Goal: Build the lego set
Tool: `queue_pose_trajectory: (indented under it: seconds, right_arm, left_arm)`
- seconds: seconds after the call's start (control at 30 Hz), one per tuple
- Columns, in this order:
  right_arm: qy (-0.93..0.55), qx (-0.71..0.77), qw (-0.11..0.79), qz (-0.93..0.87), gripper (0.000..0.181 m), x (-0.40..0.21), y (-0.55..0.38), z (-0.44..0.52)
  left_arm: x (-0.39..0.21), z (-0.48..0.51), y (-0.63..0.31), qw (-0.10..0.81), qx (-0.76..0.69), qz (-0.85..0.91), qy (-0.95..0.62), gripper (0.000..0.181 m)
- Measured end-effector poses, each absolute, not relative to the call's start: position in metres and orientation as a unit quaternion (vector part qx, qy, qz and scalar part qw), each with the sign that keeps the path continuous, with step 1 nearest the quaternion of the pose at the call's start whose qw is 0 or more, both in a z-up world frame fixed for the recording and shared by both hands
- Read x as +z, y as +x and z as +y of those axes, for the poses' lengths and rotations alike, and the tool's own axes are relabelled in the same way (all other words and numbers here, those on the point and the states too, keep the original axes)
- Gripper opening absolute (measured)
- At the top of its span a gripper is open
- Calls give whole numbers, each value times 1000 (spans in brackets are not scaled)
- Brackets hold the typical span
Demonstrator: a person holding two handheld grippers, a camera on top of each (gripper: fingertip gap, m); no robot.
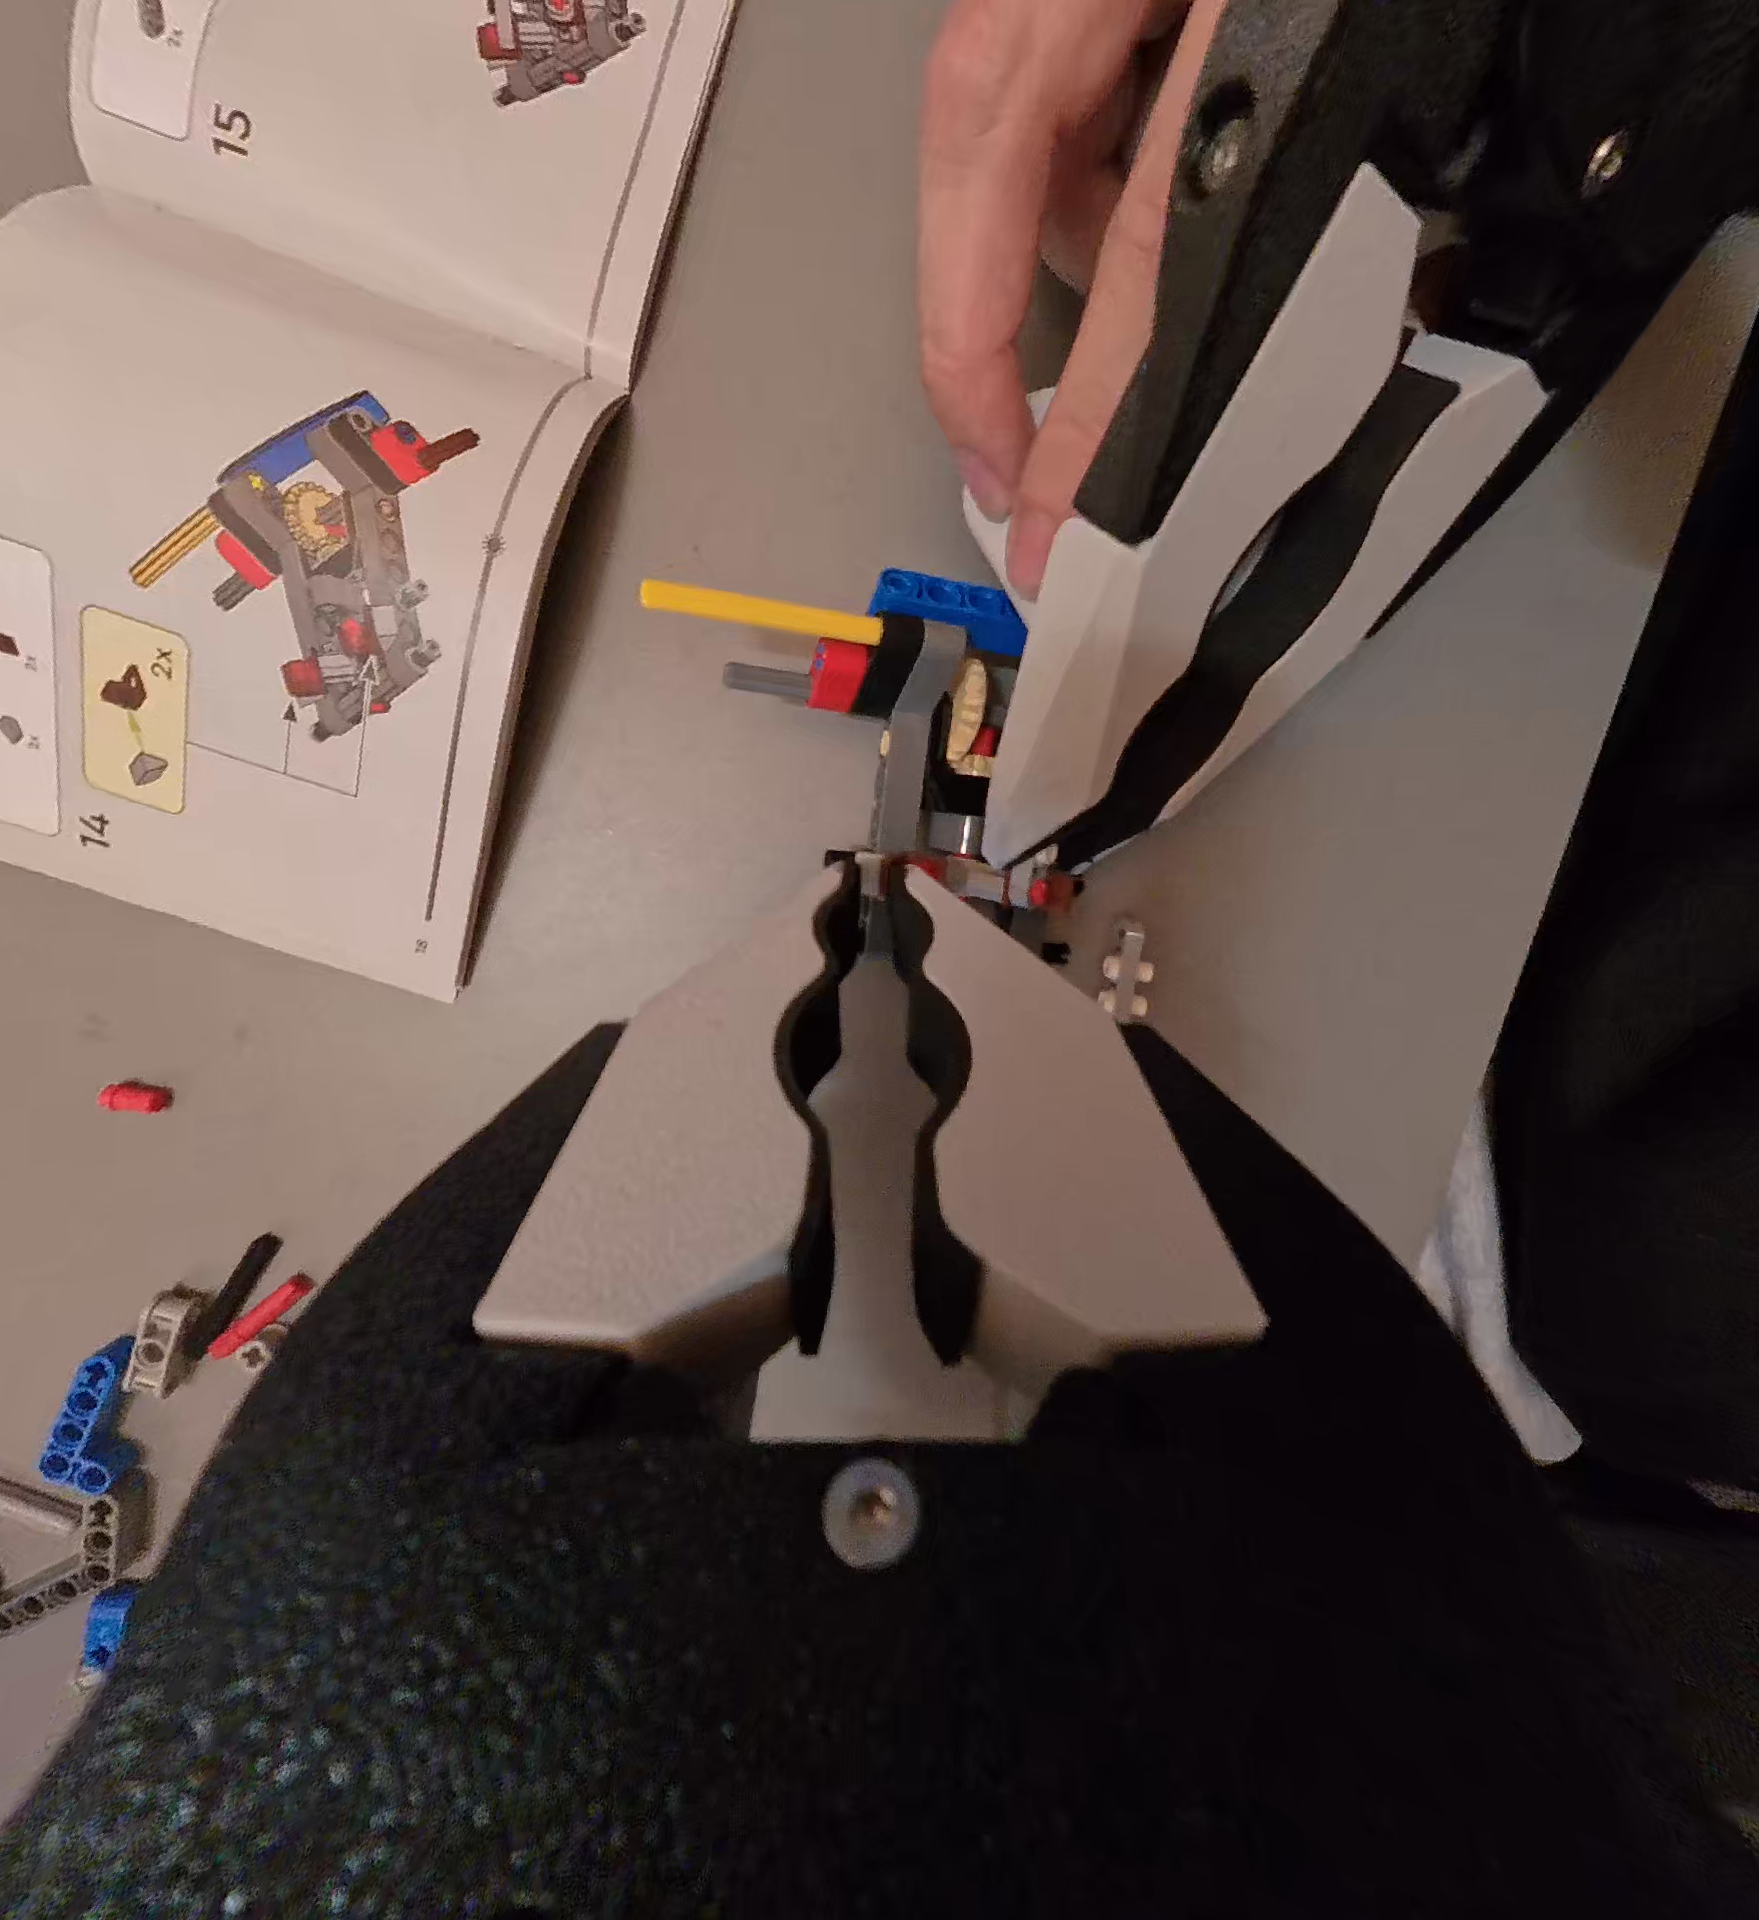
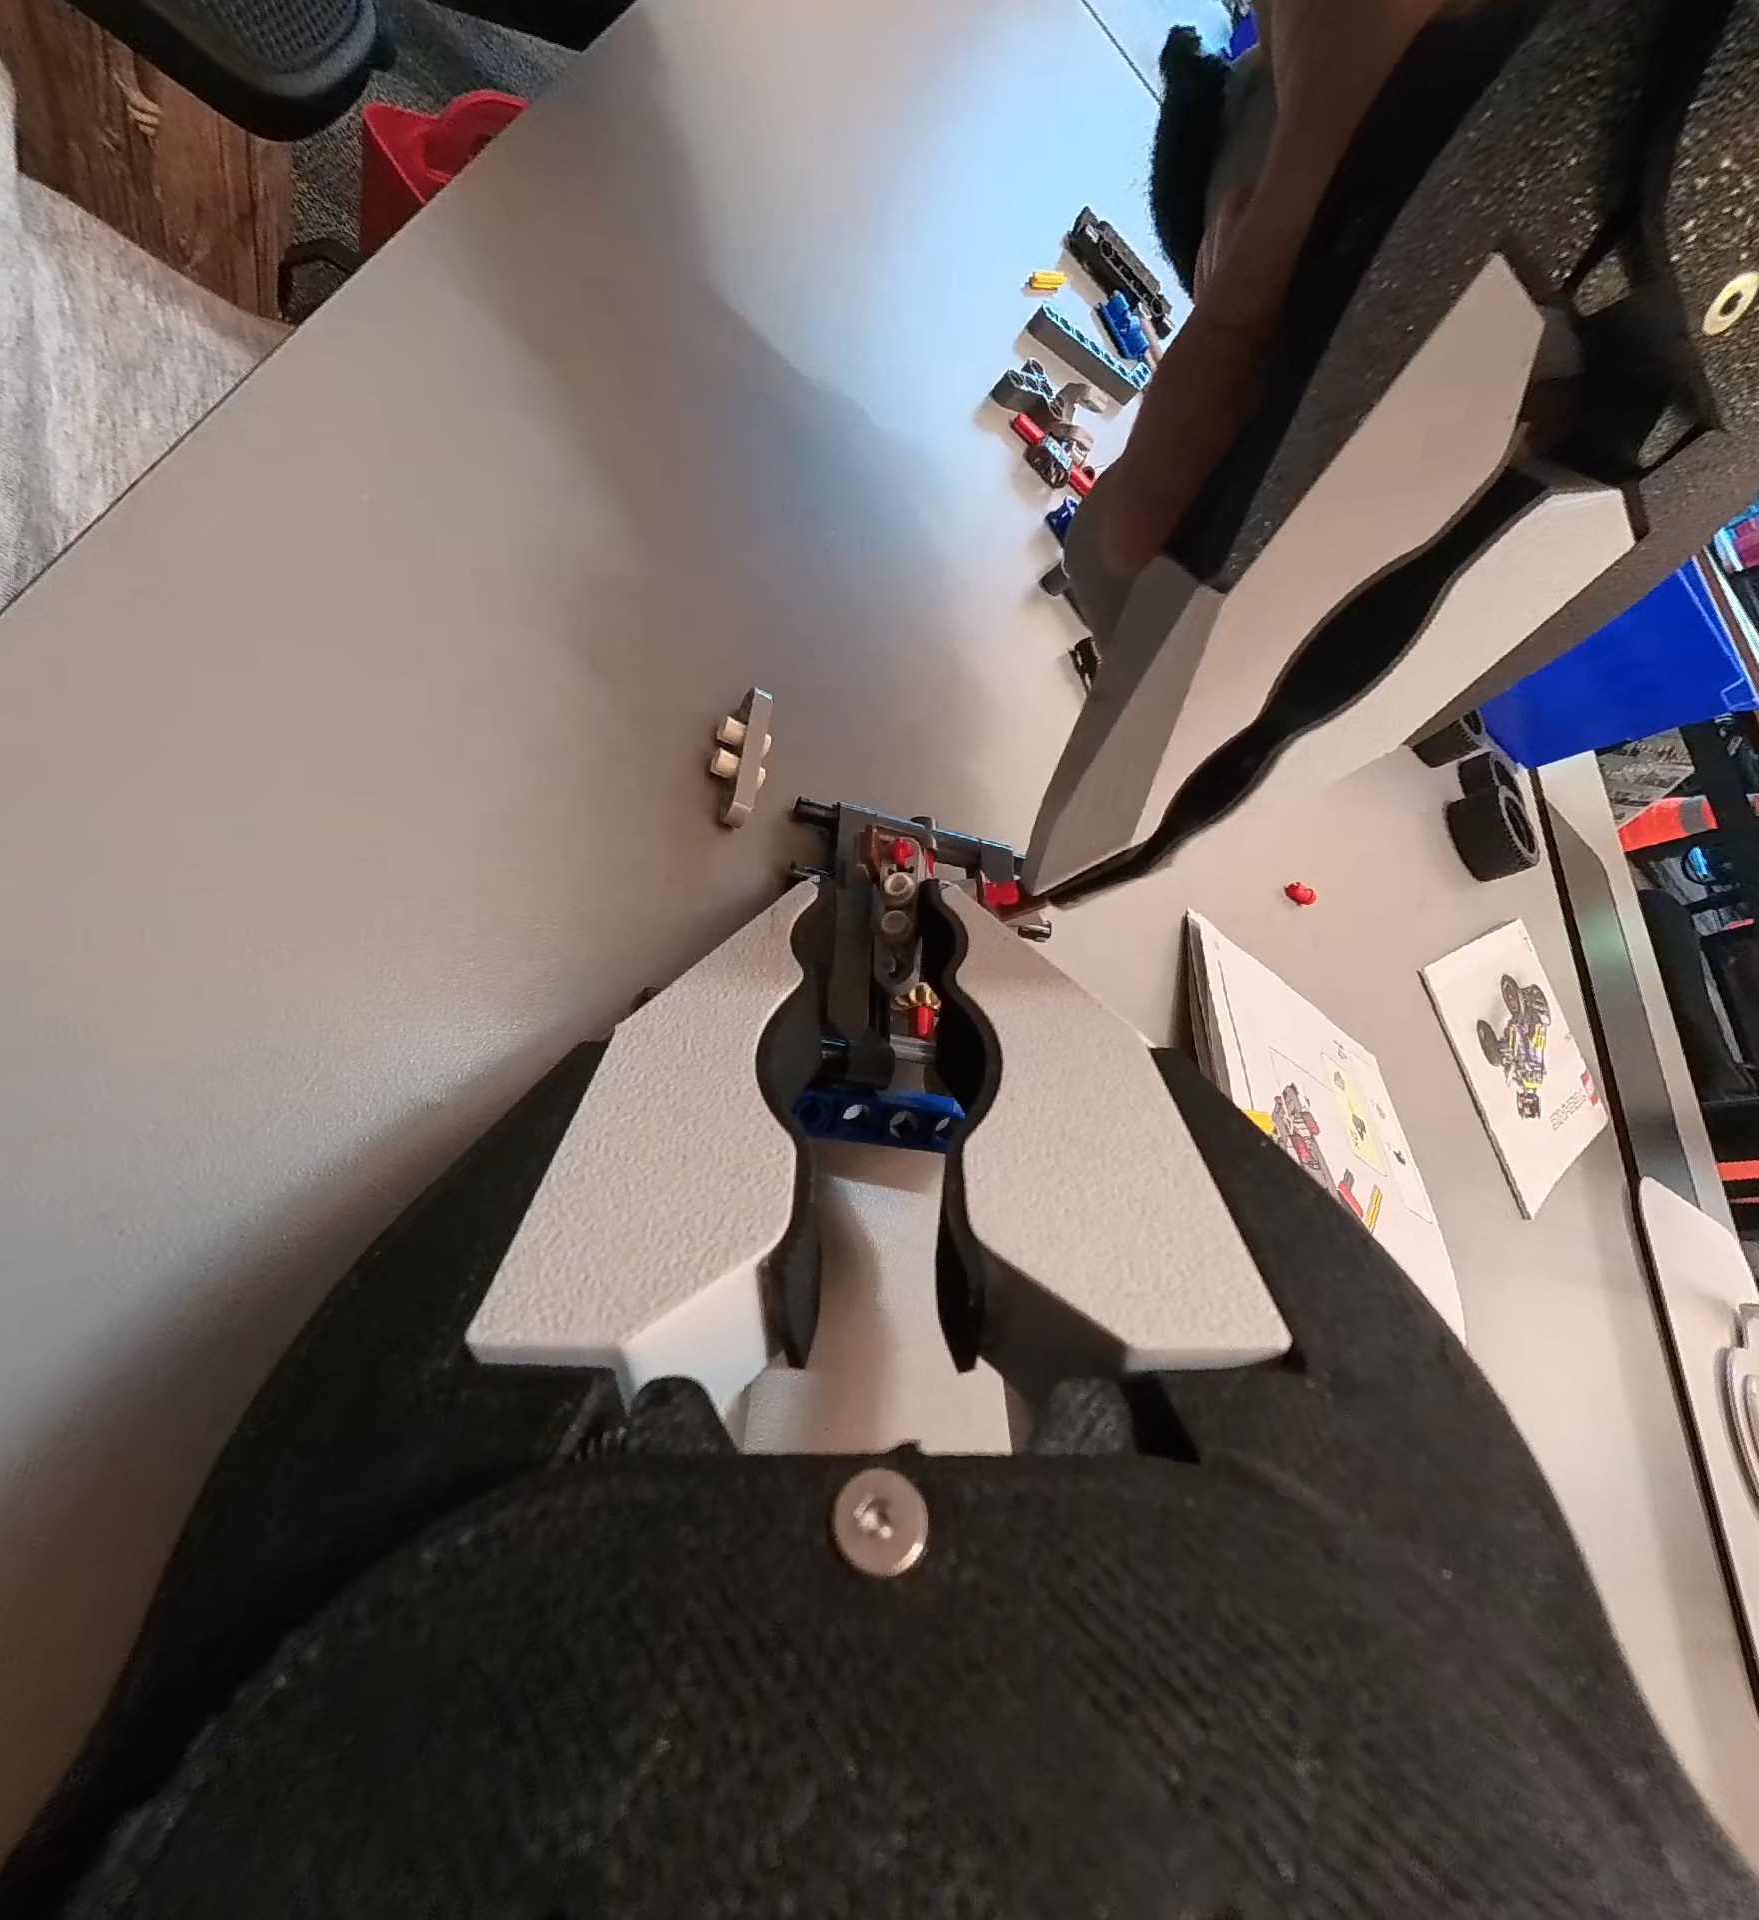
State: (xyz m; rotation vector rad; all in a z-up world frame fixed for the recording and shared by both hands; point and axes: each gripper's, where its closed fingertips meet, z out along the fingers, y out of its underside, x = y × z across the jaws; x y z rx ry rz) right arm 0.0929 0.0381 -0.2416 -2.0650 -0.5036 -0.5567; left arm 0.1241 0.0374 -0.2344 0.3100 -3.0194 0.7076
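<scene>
The half-built lego assembly [image 1: 919, 675] has a blue beam, grey arms, red bushes and a yellow axle [image 1: 761, 608] sticking out to the left. My right gripper [image 2: 885, 891] is shut on the assembly [image 2: 867, 935], which sits lengthwise between its fingers with the blue beam [image 2: 880, 1117] in the hollow. In the left wrist view the right gripper [image 1: 1029, 860] comes in from the upper right, held by a hand [image 1: 1010, 312]. My left gripper [image 1: 880, 899] is shut on a small brown-red piece [image 1: 896, 871] at the assembly's near end. In the right wrist view the left gripper [image 2: 1039, 885] pinches at that end.
The open instruction booklet [image 1: 262, 582] lies left of the assembly. A grey piece with tan pins [image 1: 1126, 971] lies beside the grippers. A red pin [image 1: 134, 1097] and a heap of loose parts [image 1: 96, 1423] lie at lower left. Black tyres [image 2: 1493, 831] and a blue bin [image 2: 1623, 665] stand farther off. Less than 4 cm separates the two grippers' tips. The red pin [image 1: 134, 1097] lies around 15 centimetres away from my left fingertips.
</scene>
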Motion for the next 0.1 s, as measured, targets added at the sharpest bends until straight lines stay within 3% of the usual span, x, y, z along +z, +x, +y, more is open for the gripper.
queue_pose_trajectory:
  seconds: [0.03,0.1]
  right_arm:
    - [-837,-226,455,-204,14,-242,93,38]
    - [-837,-226,455,-204,14,-242,93,38]
  left_arm:
    - [-234,38,125,13,229,-968,104,6]
    - [-234,39,125,17,235,-966,110,9]
